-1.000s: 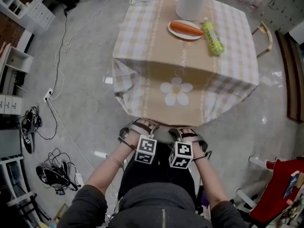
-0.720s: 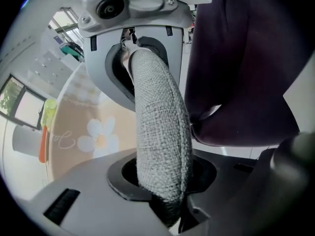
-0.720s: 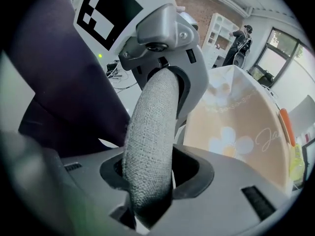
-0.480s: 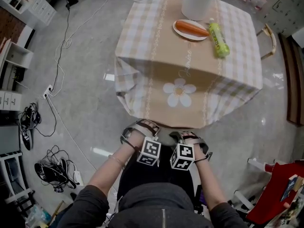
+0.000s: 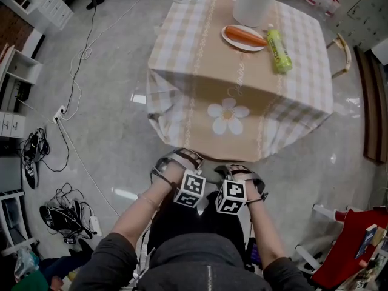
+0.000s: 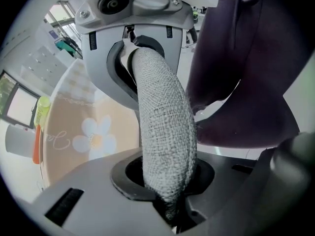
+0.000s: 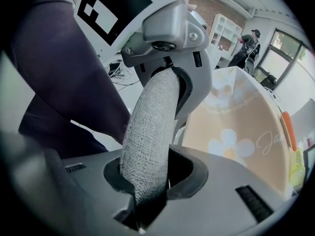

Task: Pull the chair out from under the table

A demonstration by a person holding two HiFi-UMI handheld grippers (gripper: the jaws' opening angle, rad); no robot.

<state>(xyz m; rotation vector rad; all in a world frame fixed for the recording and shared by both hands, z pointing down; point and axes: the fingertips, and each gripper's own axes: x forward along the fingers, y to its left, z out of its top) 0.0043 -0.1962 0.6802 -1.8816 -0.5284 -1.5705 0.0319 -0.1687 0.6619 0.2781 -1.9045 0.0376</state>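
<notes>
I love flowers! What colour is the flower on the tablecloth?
The flower is white with a yellow middle; head view shows it best.

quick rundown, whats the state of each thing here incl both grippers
left gripper, jaws closing, chair back between them
right gripper, jaws closing, chair back between them
chair back, gripped by both, close to the table
table, covered by a cloth
plate, holds a carrot
green bottle, lying on its side
white canister, upright
</notes>
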